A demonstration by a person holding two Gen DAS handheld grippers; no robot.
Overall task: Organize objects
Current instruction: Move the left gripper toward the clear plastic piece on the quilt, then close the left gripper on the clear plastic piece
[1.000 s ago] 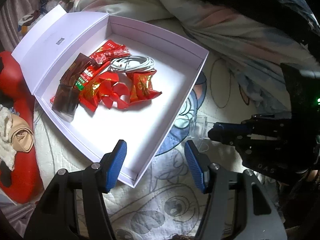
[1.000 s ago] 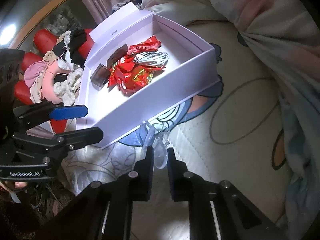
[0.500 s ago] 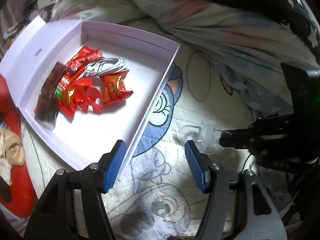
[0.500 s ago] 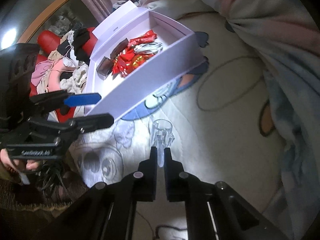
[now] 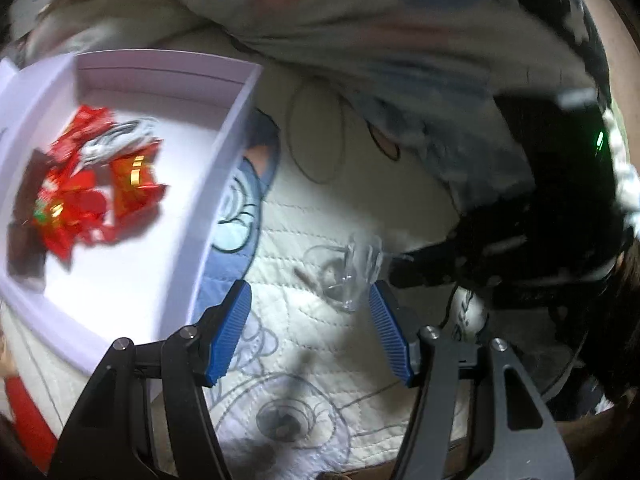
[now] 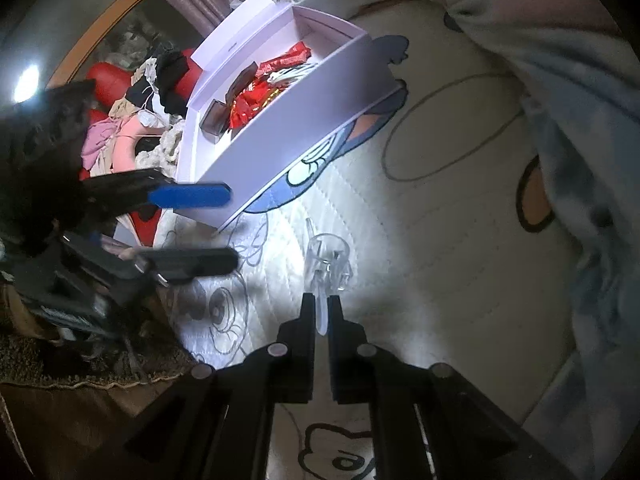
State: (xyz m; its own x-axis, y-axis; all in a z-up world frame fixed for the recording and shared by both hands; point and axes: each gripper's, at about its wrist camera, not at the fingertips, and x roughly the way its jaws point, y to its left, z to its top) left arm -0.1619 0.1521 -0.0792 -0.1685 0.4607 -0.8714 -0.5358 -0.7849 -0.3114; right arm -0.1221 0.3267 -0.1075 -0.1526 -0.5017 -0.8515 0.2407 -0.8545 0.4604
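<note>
Pinched by its thin flat tab in the closed fingers of the right gripper (image 6: pixel 318 307): one small clear plastic clip-like piece (image 6: pixel 327 265), its exact shape hard to read through the glare. Hanging just above the white quilted cartoon-print bedspread (image 6: pixel 420 256), near the long outer wall of the open white cardboard box (image 6: pixel 304 120), not yet over it.

Judged as the step in hand: carrying the clear piece to the box. Best done by keeping the pinch firm, since the tab is slim and slippery-looking; lifting clear of the box wall before crossing it; lowering over the bare white floor of the box rather than onto the pile; releasing only once low.

Left gripper (image 5: pixel 310 320) half open, blue ribbed pads (image 5: pixel 232 332) gripping nothing, poised beside the box wall with the clear piece just ahead of its right pad. Better kept out of the right gripper's path, or used to steady the box.

Counted inside the box:
- one coiled white cable (image 5: pixel 116 140)
- several red foil snack packets (image 5: pixel 132 184) in a heap, too blurred and overlapped for a sure count
- at least two dark brown glossy packets (image 6: pixel 218 118) at the end of the heap nearest the lid

Beyond the box's lid: a jumble of clothes on something red (image 6: pixel 132 120).
</note>
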